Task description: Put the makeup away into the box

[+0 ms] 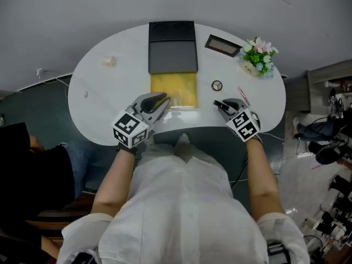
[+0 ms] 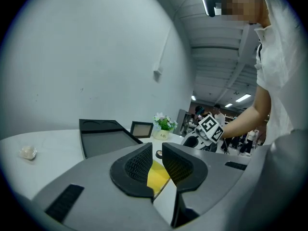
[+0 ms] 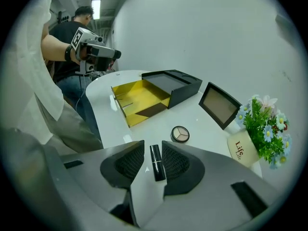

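A black makeup box [image 1: 174,89] with a yellow inside lies open mid-table, its lid [image 1: 172,47] folded back behind it. My right gripper [image 1: 219,105] points down at the table to the box's right. In the right gripper view a black lipstick [image 3: 155,162] lies on the white top between the right gripper's [image 3: 153,148] jaws, close against the right one, with a gap on its left. A round eyeshadow compact [image 3: 180,134] sits just beyond it. My left gripper [image 1: 163,102] hovers at the box's near left corner, and its jaws [image 2: 157,153] stand a little apart with nothing between them.
A small black-framed mirror [image 1: 223,45] and a flower pot [image 1: 258,56] stand at the back right. A thin pink item [image 1: 243,96] lies beside the right gripper. A small crumpled scrap [image 1: 110,61] sits far left. Chairs and clutter ring the table [image 1: 99,92].
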Action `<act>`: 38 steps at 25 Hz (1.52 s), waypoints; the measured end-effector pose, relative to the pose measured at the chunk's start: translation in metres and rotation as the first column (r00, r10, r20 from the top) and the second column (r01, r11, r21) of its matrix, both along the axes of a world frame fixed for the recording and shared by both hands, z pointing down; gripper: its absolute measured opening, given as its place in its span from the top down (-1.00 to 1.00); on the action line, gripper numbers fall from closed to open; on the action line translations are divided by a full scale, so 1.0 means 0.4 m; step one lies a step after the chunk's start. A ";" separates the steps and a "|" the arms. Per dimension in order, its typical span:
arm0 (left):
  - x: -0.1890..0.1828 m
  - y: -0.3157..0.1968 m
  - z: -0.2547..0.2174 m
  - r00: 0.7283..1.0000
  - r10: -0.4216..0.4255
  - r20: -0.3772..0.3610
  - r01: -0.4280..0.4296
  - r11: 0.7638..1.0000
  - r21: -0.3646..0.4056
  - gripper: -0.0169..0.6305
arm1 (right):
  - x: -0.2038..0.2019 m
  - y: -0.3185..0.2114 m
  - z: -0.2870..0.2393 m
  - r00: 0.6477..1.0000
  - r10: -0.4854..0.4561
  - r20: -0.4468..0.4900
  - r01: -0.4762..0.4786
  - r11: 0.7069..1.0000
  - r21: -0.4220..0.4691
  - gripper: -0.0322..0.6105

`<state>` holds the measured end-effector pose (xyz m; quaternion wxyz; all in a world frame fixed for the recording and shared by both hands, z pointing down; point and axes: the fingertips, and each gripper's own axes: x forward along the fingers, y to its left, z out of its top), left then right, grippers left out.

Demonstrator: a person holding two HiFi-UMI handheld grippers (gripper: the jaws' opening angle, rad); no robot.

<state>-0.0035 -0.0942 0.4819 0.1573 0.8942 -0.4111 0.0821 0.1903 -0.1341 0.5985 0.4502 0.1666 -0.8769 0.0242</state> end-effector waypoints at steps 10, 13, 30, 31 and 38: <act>-0.001 0.002 0.018 1.000 -0.003 -0.004 0.003 1.000 -0.024 0.74 | 0.018 -0.013 0.092 0.984 -0.091 -0.153 0.084 0.995 -0.050 0.60; -0.005 0.001 0.020 1.000 -0.003 -0.005 0.002 1.000 -0.027 0.74 | 0.019 -0.015 0.108 0.977 -0.106 -0.183 0.097 0.994 -0.059 0.60; -0.014 0.012 0.032 1.000 -0.005 -0.005 0.005 0.999 -0.044 0.74 | 0.026 -0.014 0.150 0.956 -0.119 -0.268 0.103 0.992 -0.072 0.62; -0.015 0.013 0.034 1.000 -0.006 -0.004 0.006 0.999 -0.045 0.74 | 0.025 -0.015 0.151 0.956 -0.117 -0.268 0.101 0.992 -0.072 0.62; -0.028 0.011 0.037 1.000 -0.020 -0.006 0.020 0.999 -0.046 0.74 | 0.023 -0.023 0.153 0.955 -0.101 -0.279 0.081 0.993 -0.081 0.62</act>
